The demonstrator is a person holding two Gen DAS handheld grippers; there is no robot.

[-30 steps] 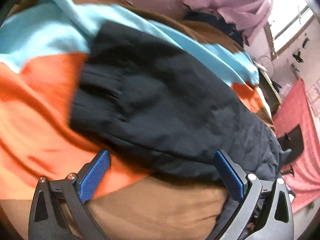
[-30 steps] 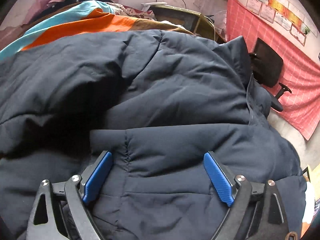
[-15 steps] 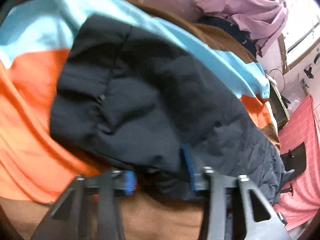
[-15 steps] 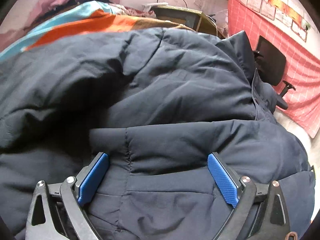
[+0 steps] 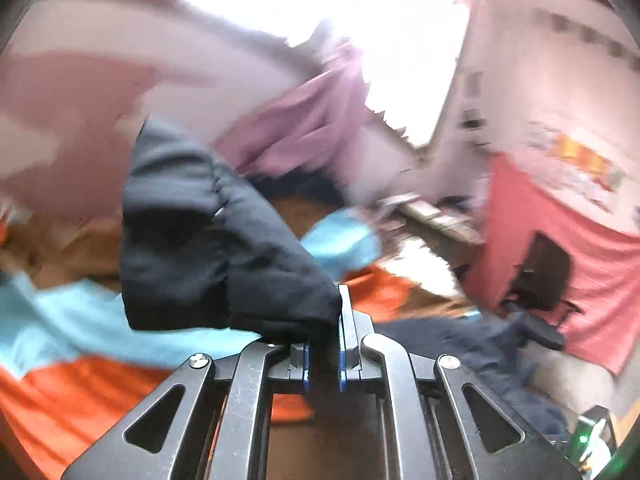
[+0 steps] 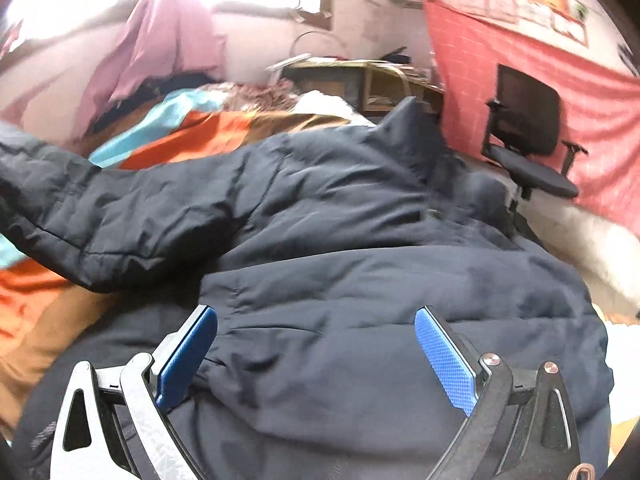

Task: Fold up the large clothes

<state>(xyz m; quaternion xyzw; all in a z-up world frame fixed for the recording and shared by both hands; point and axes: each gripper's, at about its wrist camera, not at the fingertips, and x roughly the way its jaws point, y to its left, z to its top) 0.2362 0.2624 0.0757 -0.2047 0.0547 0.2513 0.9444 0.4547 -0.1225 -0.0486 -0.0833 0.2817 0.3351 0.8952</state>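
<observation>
- Navy quilted puffer jacket sleeve (image 5: 208,240), left wrist view: cuff end pinched between the clenched jaws of the left gripper (image 5: 323,354) and raised off the orange, blue and brown striped bedspread (image 5: 80,376), presumably to swing it across the body.
- Right wrist view: jacket body (image 6: 360,280) lies spread on the bedspread, collar pointing away toward the black office chair (image 6: 528,136); sleeve runs out leftward. Right gripper (image 6: 316,356) jaws spread wide over the hem, grasping nothing.
</observation>
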